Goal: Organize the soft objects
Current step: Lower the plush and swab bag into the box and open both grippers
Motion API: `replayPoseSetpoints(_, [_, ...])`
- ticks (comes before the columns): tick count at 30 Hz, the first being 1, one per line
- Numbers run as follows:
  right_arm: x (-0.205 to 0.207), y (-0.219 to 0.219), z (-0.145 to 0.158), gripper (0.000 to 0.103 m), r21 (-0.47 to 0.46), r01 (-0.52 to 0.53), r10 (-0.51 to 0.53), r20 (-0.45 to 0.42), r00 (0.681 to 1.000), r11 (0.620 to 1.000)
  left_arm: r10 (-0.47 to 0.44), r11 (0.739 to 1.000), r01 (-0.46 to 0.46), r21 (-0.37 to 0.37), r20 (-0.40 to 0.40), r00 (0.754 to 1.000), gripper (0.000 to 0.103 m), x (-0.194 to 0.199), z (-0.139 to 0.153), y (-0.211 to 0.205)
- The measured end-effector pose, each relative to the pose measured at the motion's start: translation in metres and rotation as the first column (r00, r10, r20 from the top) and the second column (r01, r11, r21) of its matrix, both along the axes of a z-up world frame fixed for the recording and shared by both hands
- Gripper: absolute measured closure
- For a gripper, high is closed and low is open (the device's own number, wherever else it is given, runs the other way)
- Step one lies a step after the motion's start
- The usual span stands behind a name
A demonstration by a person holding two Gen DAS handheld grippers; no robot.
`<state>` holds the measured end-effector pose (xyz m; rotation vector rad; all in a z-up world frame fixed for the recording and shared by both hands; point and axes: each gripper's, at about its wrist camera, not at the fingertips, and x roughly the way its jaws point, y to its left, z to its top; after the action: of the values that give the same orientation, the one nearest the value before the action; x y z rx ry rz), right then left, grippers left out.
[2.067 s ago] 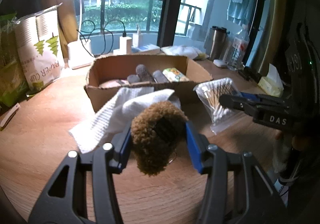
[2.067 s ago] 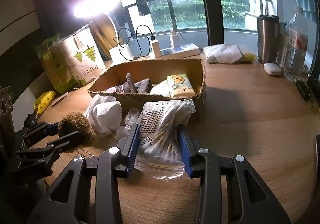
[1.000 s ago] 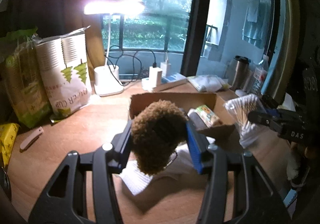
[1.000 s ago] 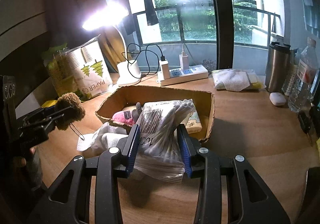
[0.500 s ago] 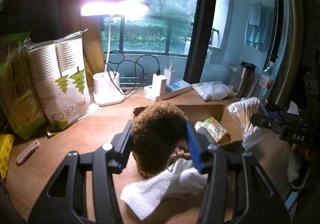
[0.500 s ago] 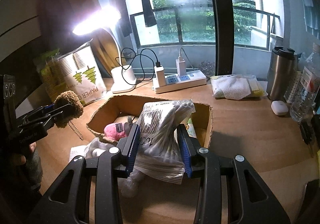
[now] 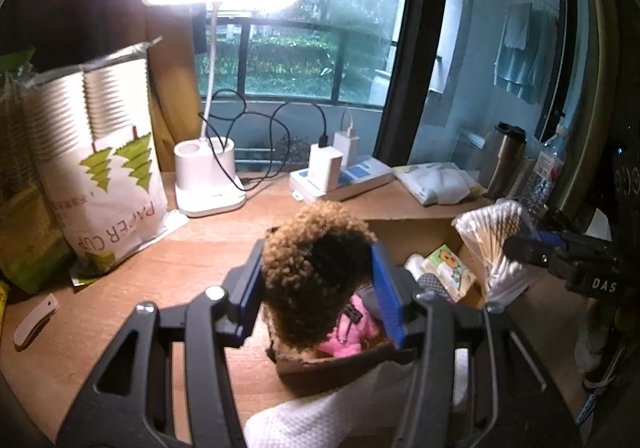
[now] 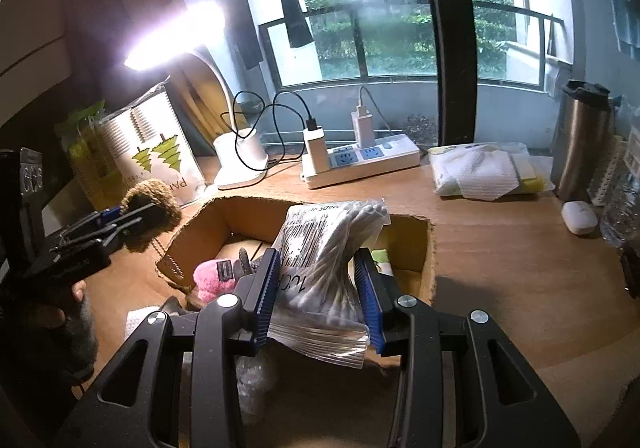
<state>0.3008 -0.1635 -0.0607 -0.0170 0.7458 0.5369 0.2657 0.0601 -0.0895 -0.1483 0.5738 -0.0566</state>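
My left gripper (image 7: pixel 318 288) is shut on a brown curly plush ball (image 7: pixel 312 268) and holds it above the near left corner of the open cardboard box (image 7: pixel 344 366). In the right wrist view that ball (image 8: pixel 154 208) hangs left of the box (image 8: pixel 426 268), a thin chain dangling under it. My right gripper (image 8: pixel 318 294) is shut on a clear bag of cotton swabs (image 8: pixel 324 268) held over the box's near side. Inside the box lie a pink plush toy (image 8: pixel 214 278), grey rolled items and a small printed tissue pack (image 7: pixel 446 270).
A white textured cloth (image 7: pixel 332 416) lies on the wooden table in front of the box. Behind it stand a lit desk lamp (image 7: pixel 208 176), a power strip (image 8: pixel 360 162), a paper-cup bag (image 7: pixel 108 176), a steel tumbler (image 8: pixel 580 136) and a wrapped white pack (image 8: pixel 480 170).
Both grippers have moved forward over the table toward the box, each keeping its load. The box now lies directly under them, and the white cloth has slid to the bottom of view.
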Motion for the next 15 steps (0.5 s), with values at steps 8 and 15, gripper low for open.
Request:
replayPoseSetpoints(8, [0.022,0.024,-0.011,0.063,0.024,-0.050,0.050,-0.023,0.998,0.998,-0.017,1.000,0.017,-0.013,-0.045,0.999,0.052,0.019,-0.016,-0.002])
replayPoseSetpoints(15, [0.036,0.038,-0.022,0.063,0.038,-0.069,0.071,-0.051,0.996,0.997,-0.012,1.000,0.010,-0.019,-0.089,0.996,0.051,0.029,-0.030,-0.002])
